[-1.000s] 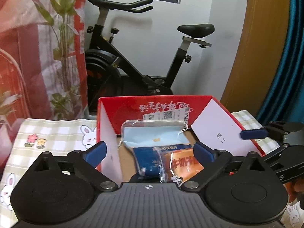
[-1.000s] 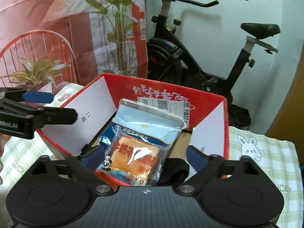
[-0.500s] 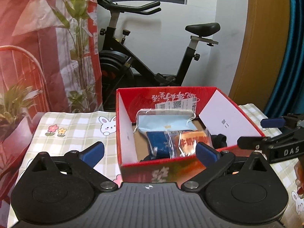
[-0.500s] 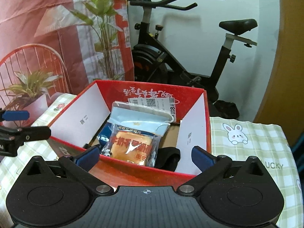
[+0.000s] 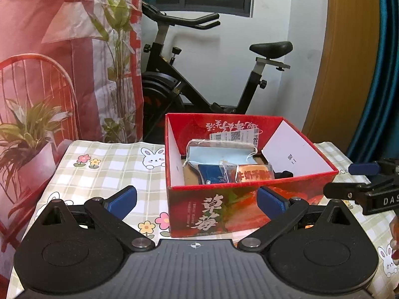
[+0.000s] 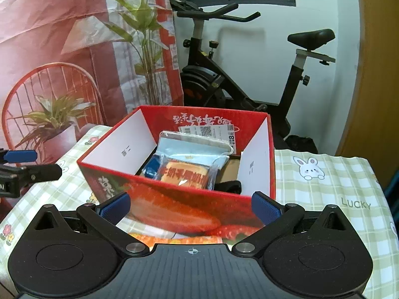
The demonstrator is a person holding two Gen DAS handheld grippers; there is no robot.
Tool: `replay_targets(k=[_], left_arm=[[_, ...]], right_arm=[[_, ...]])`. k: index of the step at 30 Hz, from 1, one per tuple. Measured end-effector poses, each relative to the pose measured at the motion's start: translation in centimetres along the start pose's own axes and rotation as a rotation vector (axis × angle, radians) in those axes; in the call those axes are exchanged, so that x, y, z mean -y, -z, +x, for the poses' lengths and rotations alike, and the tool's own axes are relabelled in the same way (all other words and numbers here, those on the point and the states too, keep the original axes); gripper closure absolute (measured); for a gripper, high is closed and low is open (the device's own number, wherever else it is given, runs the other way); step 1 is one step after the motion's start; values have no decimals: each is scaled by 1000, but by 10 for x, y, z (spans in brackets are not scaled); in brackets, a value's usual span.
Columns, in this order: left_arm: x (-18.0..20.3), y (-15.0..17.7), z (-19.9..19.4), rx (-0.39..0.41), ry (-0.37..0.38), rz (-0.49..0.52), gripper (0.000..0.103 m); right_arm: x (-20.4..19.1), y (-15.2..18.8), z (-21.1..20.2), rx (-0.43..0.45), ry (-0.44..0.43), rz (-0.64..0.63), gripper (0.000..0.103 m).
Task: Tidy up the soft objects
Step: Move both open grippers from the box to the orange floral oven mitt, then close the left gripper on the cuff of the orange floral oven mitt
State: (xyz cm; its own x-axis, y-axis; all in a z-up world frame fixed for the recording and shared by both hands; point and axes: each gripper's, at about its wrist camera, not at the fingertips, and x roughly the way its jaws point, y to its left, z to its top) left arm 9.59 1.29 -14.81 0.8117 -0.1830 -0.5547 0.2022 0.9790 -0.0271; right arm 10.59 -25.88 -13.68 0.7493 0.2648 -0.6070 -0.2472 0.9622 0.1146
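While it lay in the box: the snack packet (image 6: 185,176) rested on top, against the near wall.
Handling: likely light, soft, crinkly and slippery; best pinched by a sealed edge.
Beneath it: a face mask (image 6: 194,149) and a blue pack (image 5: 211,174).
Box: the red box (image 5: 244,209) stood on the checked desk (image 5: 109,169).
Jaws: the left gripper (image 5: 197,200) and the right gripper (image 6: 191,205) were both spread wide, empty, short of the box.

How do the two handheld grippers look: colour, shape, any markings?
Both the left gripper and the right gripper are matte black, with a ribbed base, round pivot housings, silver screws and blue pads on the fingers. White letters "DAS" mark the right gripper's side.
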Motion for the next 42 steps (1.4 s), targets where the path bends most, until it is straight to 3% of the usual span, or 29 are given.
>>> replay_targets(k=[7,23,30,38,40,42], left_arm=[[6,18,-9,5,11,1,0],[8,61,-12,-94,46,-20,0],[8,68,-5,-132,101,-45,2],[13,73,4,-167,152,-58,13],[12,74,6,-178,168,-75,17],[10,75,7,-194,199,-99,18]], right_arm=[[-8,23,-12,-6,12,-46,0],[-15,63,-22,-28,22,-59,0],[-13,75,-19,-54,18,-53,1],[-5,72,-6,-59,22,-51,14],[-5,73,1,-82,8,-62,23],[-8,76,6,-110,-5,-70,24]])
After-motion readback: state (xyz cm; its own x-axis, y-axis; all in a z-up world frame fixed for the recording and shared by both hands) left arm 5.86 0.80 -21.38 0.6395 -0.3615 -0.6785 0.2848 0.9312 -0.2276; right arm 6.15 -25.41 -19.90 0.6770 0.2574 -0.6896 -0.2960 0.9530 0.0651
